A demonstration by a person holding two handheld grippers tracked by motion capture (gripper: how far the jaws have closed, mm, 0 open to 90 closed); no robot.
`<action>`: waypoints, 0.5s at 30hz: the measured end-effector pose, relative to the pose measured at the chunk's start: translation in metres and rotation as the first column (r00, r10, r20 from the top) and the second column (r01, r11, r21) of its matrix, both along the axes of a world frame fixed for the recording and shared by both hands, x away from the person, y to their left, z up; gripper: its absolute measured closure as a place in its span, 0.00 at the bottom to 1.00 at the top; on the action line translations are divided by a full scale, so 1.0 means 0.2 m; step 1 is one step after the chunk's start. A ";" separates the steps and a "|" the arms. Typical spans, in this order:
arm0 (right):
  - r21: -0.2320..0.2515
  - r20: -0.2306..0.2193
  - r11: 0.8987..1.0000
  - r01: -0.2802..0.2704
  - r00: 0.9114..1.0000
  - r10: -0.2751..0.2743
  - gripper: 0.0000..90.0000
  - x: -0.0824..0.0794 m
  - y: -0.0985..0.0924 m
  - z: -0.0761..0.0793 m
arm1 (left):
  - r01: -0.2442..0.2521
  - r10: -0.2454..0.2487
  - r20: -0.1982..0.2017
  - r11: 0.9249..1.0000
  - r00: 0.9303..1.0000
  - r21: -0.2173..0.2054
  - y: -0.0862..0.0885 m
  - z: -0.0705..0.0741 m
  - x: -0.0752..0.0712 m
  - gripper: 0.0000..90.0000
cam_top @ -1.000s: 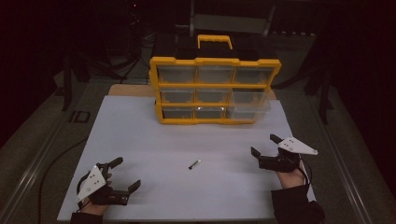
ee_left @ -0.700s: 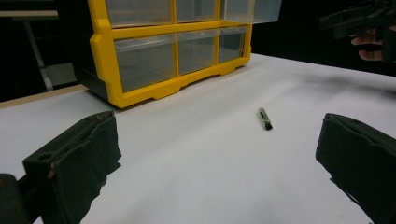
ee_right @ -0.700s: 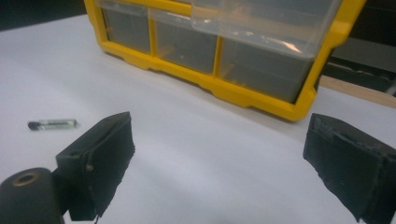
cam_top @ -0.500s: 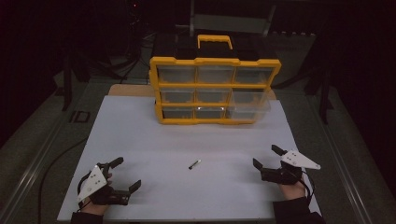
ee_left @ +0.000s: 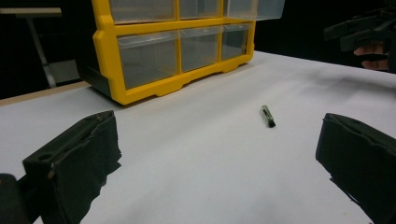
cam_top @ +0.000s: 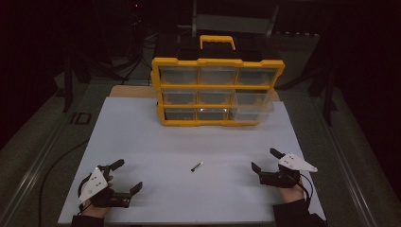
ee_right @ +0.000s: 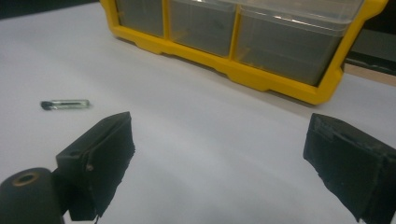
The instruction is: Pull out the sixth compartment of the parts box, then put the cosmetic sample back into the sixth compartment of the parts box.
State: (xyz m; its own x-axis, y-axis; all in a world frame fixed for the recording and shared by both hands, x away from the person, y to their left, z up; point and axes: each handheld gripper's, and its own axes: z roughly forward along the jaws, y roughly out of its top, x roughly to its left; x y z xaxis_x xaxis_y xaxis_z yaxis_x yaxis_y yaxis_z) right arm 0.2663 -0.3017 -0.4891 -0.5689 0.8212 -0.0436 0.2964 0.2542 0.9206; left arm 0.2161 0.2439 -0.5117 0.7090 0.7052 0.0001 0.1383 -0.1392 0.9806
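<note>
On the white table (cam_top: 156,137) a small slender cylinder (cam_top: 196,166), clear-bodied with a black tip at one end, lies flat a little nearer the front edge than the middle, about midway between the left and right edges. Nothing touches it. What exactly it is cannot be told at this size; in the left gripper view it (ee_left: 268,116) reads as a glassy little tube with a dark cap, and in the right gripper view it (ee_right: 65,104) lies on its side, dark end pointing away from the organizer.

The left gripper (cam_top: 126,177) sits by the front left corner of the table, jaws spread wide and empty, well apart from the tube. The left gripper view looks between its two black jaws, with only bare table in the gap.

The right gripper (cam_top: 266,160) rests near the front right corner, jaws likewise released and holding nothing, its grey three-cornered plate on top. It is somewhat closer to the tube than the left one, though not near it.

A yellow drawer organizer (cam_top: 217,92) with clear drawers and a yellow carry handle stands upright at the far edge of the table. Its lower right drawer (cam_top: 253,109) is pulled out a little beyond the frame.
</note>
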 end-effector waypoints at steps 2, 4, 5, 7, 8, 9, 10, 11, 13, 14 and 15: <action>0.007 0.000 1.000 -0.003 1.000 0.003 0.10 0.00 0.00 0.00 | -0.002 0.002 0.000 1.000 1.000 0.001 0.00 0.00 0.00 0.00; 0.002 0.002 1.000 0.000 1.000 0.000 0.10 0.00 0.00 0.00 | -0.001 0.001 0.001 1.000 1.000 0.001 0.00 0.00 0.00 0.00; 0.004 0.007 1.000 -0.001 1.000 0.001 0.10 0.00 0.00 0.00 | -0.001 0.001 0.001 1.000 1.000 0.001 0.00 0.00 0.00 0.00; 0.003 0.010 1.000 0.000 1.000 0.000 0.10 0.00 0.00 0.01 | -0.001 0.001 -0.001 1.000 1.000 0.000 0.00 0.00 0.00 0.00; 0.005 0.015 1.000 -0.004 1.000 0.004 0.10 0.00 0.00 0.01 | -0.002 0.002 -0.002 1.000 1.000 0.001 0.00 0.00 0.00 0.00; 0.006 0.020 1.000 -0.002 1.000 0.002 0.10 0.00 0.00 0.01 | -0.002 0.002 -0.003 1.000 1.000 -0.001 0.00 0.00 0.00 0.00; 0.005 0.020 1.000 0.001 1.000 -0.001 0.10 0.00 0.00 0.01 | -0.003 0.003 -0.003 1.000 1.000 0.000 0.00 0.00 0.00 0.00; 0.007 0.018 1.000 -0.002 1.000 0.002 0.10 0.00 0.00 0.01 | -0.003 0.003 -0.004 1.000 1.000 0.002 0.00 0.00 0.00 0.00; 0.011 0.023 1.000 0.001 1.000 -0.002 0.10 0.00 0.00 0.01 | -0.004 0.004 -0.005 1.000 1.000 0.004 0.00 0.00 0.00 0.00; 0.011 0.025 1.000 -0.001 1.000 0.000 0.10 0.00 0.00 0.01 | -0.004 0.004 -0.005 1.000 1.000 0.004 0.00 0.00 0.00 0.00; 0.014 0.025 1.000 -0.004 1.000 0.004 0.10 0.00 0.00 0.01 | -0.004 0.004 -0.006 1.000 1.000 0.002 0.00 0.00 0.00 0.00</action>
